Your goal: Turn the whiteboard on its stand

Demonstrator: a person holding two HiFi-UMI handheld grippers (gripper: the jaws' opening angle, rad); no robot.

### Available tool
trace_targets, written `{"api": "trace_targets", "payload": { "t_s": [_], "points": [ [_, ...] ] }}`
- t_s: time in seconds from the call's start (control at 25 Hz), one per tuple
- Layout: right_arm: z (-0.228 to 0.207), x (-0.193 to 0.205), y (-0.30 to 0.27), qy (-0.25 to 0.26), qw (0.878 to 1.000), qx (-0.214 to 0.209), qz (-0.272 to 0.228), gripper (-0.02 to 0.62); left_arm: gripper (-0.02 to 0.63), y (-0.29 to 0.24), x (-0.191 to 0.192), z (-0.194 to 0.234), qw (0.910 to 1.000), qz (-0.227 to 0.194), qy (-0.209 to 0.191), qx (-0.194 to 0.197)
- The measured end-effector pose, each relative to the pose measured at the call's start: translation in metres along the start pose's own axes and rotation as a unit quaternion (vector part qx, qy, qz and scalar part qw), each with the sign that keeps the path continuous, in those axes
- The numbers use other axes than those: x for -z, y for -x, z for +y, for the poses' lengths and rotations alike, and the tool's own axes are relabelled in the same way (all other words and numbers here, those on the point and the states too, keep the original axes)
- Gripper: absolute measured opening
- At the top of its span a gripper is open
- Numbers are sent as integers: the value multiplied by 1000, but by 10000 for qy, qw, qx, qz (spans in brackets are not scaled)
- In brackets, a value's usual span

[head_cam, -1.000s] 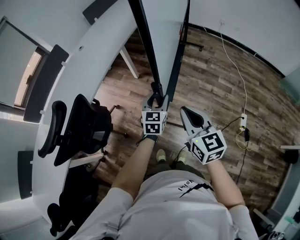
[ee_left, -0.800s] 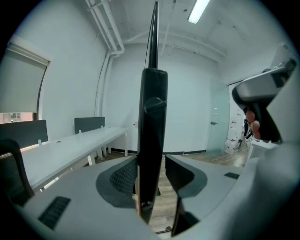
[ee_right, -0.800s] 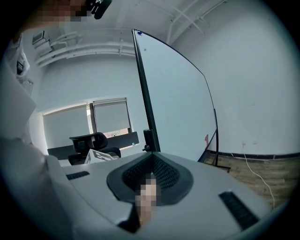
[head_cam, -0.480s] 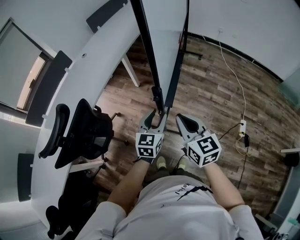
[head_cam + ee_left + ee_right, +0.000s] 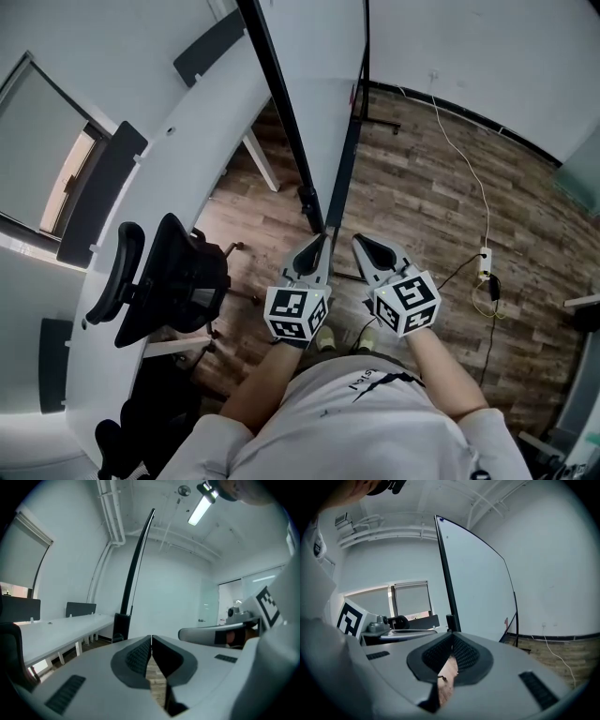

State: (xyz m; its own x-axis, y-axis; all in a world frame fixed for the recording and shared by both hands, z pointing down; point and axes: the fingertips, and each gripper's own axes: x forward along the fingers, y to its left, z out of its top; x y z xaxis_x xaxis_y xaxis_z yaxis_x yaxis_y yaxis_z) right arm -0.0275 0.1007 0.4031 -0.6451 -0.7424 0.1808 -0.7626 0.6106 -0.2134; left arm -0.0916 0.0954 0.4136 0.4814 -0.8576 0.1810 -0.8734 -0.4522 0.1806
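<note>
The whiteboard (image 5: pixel 319 66) stands edge-on ahead of me, a white panel in a black frame (image 5: pixel 281 112) on a black stand (image 5: pixel 345 169). My left gripper (image 5: pixel 317 247) hangs just short of the frame's lower corner and does not touch it. Its jaws are closing and meet at the tips, with nothing between them (image 5: pixel 151 641). My right gripper (image 5: pixel 364 246) is beside it, shut and empty (image 5: pixel 452 639). The left gripper view shows the frame's edge (image 5: pixel 136 564) rising ahead. The board's white face (image 5: pixel 478 583) fills the right gripper view.
A long curved white desk (image 5: pixel 159 169) with dark dividers runs along the left. A black office chair (image 5: pixel 173 272) stands close to my left arm. On the wooden floor to the right lie a white cable and a power strip (image 5: pixel 485 253). The stand's foot (image 5: pixel 380 122) reaches right.
My left gripper, open around the board's black frame a second ago, has drawn back toward me and shut. The right gripper has also pulled back a little.
</note>
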Motion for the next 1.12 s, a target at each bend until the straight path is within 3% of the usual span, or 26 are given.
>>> {"api": "trace_targets", "payload": {
  "t_s": [0.36,1.12],
  "points": [
    [0,-18,4,-6,9999,-44,-117,12,12,-3,-29,-25,9994,-154,110,274],
    [-10,-27,9,172,9995,219,-119,12,12,-12,-40,-41,9987,-212,-83,454]
  ]
}}
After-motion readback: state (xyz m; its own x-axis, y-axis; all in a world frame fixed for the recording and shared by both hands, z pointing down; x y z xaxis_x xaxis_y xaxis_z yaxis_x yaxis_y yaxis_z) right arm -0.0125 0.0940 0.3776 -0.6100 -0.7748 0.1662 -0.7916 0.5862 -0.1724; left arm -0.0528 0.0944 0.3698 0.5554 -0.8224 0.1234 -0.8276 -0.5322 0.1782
